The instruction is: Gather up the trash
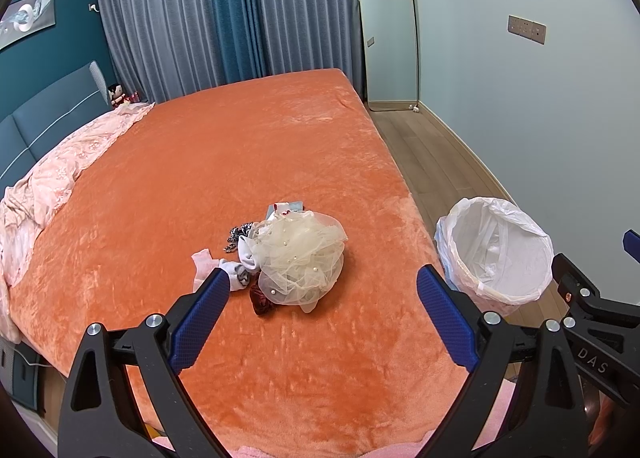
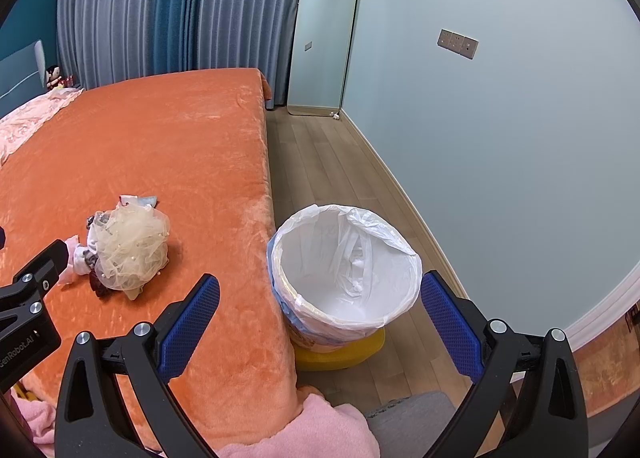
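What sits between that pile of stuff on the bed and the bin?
Only bare orange blanket separates the pile from the lined bin; the right wrist view shows this.

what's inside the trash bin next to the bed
The trash bin holds only its white plastic liner, crumpled toward the bottom. No trash shows, though the folds could hide something small.

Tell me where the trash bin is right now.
The trash bin stands on the wooden floor against the right edge of the orange bed, centre in the right wrist view; the left wrist view shows it at right.
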### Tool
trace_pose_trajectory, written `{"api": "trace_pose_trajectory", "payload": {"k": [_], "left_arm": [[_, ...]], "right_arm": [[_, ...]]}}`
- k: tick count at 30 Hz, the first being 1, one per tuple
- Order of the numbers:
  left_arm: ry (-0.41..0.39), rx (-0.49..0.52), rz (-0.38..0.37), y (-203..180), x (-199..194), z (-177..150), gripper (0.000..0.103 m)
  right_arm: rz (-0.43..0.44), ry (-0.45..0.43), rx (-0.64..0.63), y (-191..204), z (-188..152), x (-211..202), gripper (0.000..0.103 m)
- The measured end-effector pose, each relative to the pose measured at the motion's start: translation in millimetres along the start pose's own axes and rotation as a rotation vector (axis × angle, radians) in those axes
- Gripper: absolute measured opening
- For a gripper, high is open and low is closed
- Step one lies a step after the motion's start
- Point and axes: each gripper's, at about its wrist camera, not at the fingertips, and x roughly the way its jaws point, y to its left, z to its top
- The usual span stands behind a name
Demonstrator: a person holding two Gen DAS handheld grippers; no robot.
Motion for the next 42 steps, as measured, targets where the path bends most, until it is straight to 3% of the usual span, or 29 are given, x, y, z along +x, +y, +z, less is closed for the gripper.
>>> {"api": "trace_pose_trajectory", "payload": {"k": [25,36,42], "left_arm": [[0.009,-0.014,-0.015,4,6,3,0.09],[-0.046,-0.051,-0.02,54,23,-3,0.089],[-0.008,-0.099,-0.022,90,46,-12,0.089]], "right_arm": [[-0.001,-0.033,0.023,6,4,-5,0.096],[0.044,-0.066,0.006,46,3,-5,0.096],[0.088,-0.062,-0.004,75,4,2,0.096]]}}
